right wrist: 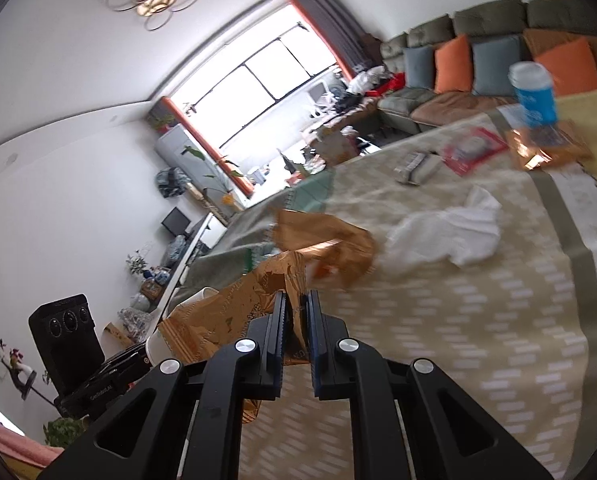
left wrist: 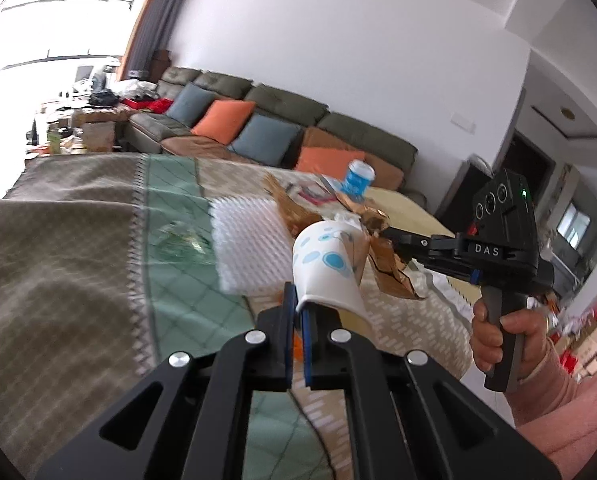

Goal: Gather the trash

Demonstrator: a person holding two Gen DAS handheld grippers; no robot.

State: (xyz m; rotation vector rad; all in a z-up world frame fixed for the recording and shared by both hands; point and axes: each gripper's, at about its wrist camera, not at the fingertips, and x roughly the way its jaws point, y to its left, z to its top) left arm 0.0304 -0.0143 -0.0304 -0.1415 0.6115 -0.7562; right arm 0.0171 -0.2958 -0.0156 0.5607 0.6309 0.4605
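My left gripper (left wrist: 297, 300) is shut on the rim of a white paper cup with blue dots (left wrist: 326, 268), held above the table. My right gripper (right wrist: 297, 300) is shut on a crumpled brown-gold wrapper (right wrist: 234, 308); in the left wrist view it (left wrist: 386, 236) holds the wrapper (left wrist: 382, 264) right beside the cup. Another brown wrapper piece (right wrist: 330, 248) lies just ahead. A crumpled white tissue (right wrist: 446, 236) lies on the tablecloth (right wrist: 458, 320). A blue-and-white cup (right wrist: 532, 94) stands at the far side on an orange wrapper (right wrist: 546, 148).
A white foam mesh sheet (left wrist: 250, 240) and clear plastic (left wrist: 182, 242) lie on the cloth. A red packet (right wrist: 472, 150) and a grey box (right wrist: 414, 168) lie farther back. A sofa with cushions (left wrist: 258, 120) stands behind the table.
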